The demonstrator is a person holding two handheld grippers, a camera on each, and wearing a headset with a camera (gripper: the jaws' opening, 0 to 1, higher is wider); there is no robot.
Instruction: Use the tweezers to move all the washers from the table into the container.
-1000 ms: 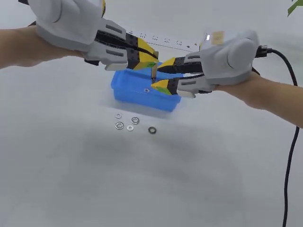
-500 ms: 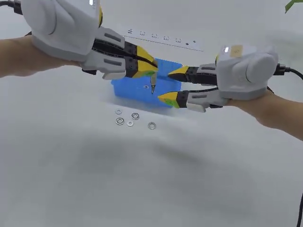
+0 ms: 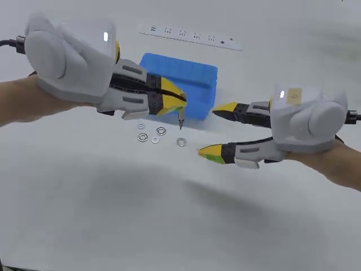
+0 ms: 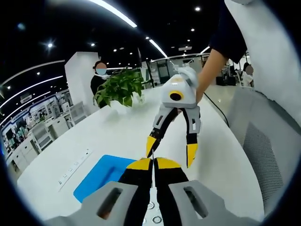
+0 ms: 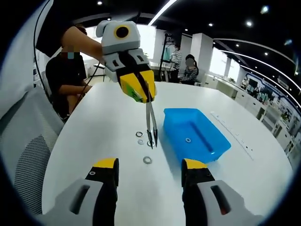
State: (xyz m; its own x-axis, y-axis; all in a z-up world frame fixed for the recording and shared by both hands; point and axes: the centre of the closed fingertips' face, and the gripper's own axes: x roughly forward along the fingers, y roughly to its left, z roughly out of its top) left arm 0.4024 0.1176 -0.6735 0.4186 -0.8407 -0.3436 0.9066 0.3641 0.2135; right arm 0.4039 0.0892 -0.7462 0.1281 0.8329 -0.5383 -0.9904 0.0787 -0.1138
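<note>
On the near side of the plain white worktable, the right gripper hovers just above the surface. Its yellow-tipped jaws are spread wide with nothing between them. It looks parked to one side so the other tool has room to work.

Just beyond it lie the small silver metal washers, a loose cluster with one outlier closest to the right gripper, all flat on the table. Over them the slim grey metal tweezers hang point-down, their tips above the gap between cluster and outlier. Whether the tips touch the table I cannot tell, and nothing seems pinched in them.

The left gripper clamps the tweezers' upper end between closed jaws and tilts downward, which suits a steep approach to a flat washer.

Farther back stands the shallow blue plastic rectangular container, close to the washers so each carry is short. The right gripper view shows one washer on its floor, so most of the job looks undone. Beyond it a long white power strip lies across the table.
</note>
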